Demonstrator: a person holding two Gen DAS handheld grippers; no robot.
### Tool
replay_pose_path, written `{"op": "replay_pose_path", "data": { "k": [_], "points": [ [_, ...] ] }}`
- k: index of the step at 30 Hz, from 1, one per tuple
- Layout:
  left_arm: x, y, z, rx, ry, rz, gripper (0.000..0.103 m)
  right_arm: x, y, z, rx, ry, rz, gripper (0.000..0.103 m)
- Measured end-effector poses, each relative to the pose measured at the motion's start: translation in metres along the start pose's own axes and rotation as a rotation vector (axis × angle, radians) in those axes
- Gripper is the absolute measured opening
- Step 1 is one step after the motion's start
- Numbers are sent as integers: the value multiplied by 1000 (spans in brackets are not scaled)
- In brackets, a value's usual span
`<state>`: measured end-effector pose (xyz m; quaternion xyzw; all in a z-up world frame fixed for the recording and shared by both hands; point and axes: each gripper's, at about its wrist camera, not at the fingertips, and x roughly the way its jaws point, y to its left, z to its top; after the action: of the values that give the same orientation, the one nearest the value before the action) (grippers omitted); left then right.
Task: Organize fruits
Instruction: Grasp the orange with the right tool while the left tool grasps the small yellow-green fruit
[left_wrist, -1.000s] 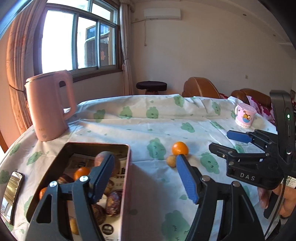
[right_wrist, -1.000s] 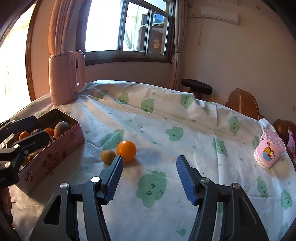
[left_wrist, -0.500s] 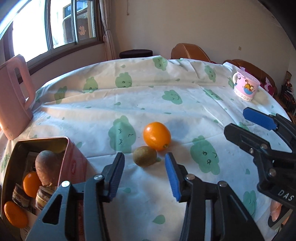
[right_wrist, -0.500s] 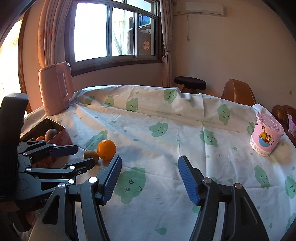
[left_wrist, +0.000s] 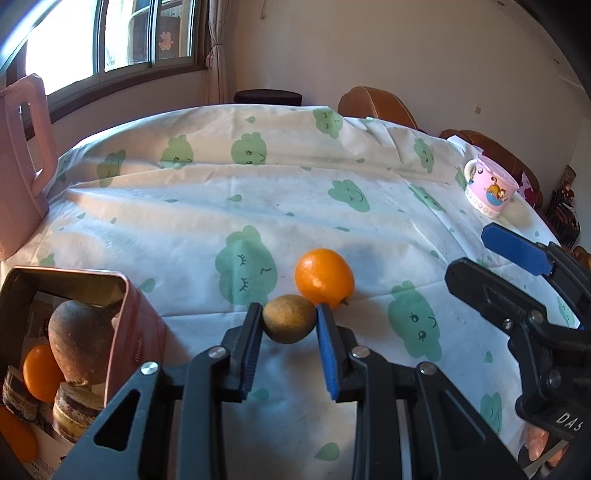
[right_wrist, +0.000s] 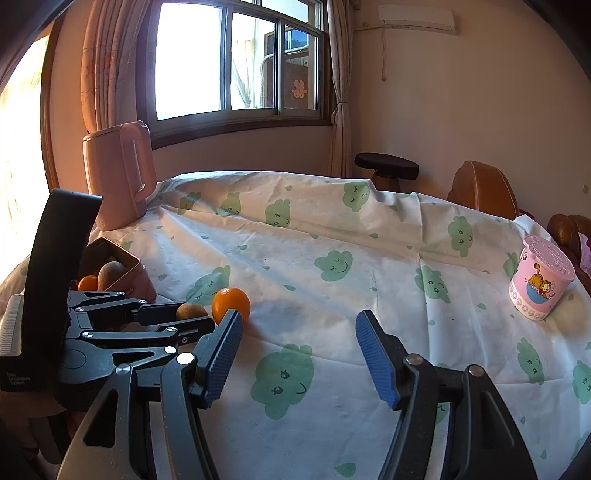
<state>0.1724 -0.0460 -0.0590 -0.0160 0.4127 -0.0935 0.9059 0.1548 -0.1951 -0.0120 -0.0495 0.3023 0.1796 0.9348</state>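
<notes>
The desk (left_wrist: 295, 192) is covered with a creased white cloth printed with green smiling clouds. On it lie a small, dull brown-green oval fruit (left_wrist: 289, 323) with a matt skin and, touching its far right side, a glossy round orange (left_wrist: 324, 277).

The left gripper (left_wrist: 289, 325) points steeply down at the cloth, its ribbed pads clenched on the brown fruit's two sides; the fruit sits low on the cloth. Half a second ago these jaws stood apart with the fruit ahead of them, unheld.

The right gripper (right_wrist: 298, 343) hangs above bare cloth to the right of the fruits, released, its blue ribbed pads wide apart with nothing between them, much as before.

At the left stands a pink metal tin (left_wrist: 129, 325) with rounded corners, holding a large brown fruit, oranges and wrapped items. A smooth pink kettle (right_wrist: 120, 177) stands behind it; a pink cartoon cup (right_wrist: 541, 282) sits well apart at the far right.
</notes>
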Motion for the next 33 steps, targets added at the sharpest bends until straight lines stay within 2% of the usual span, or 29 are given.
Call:
{"op": "replay_pose_path", "data": {
  "k": [8, 14, 17, 19, 23, 28, 33],
  "points": [
    [-6, 20, 1, -59, -32, 7, 31, 35, 20, 15, 17, 57, 34, 66],
    [-13, 27, -1, -94, -69, 15, 31, 56, 18, 20, 78, 105, 79, 65],
    [-19, 30, -2, -113, -102, 37, 31, 62, 15, 21, 113, 121, 101, 61],
    [-21, 32, -2, -123, -112, 50, 31, 65, 15, 20, 103, 133, 88, 55],
    [-22, 34, -2, -133, -118, 58, 31, 68, 16, 16, 105, 152, 113, 54],
    [-26, 40, -4, -158, -134, 65, 31, 70, 29, 15, 45, 166, 149, 52],
    [-27, 43, -5, -177, -144, 60, 31, 72, 29, 13, 53, 191, 221, 48]
  ]
}}
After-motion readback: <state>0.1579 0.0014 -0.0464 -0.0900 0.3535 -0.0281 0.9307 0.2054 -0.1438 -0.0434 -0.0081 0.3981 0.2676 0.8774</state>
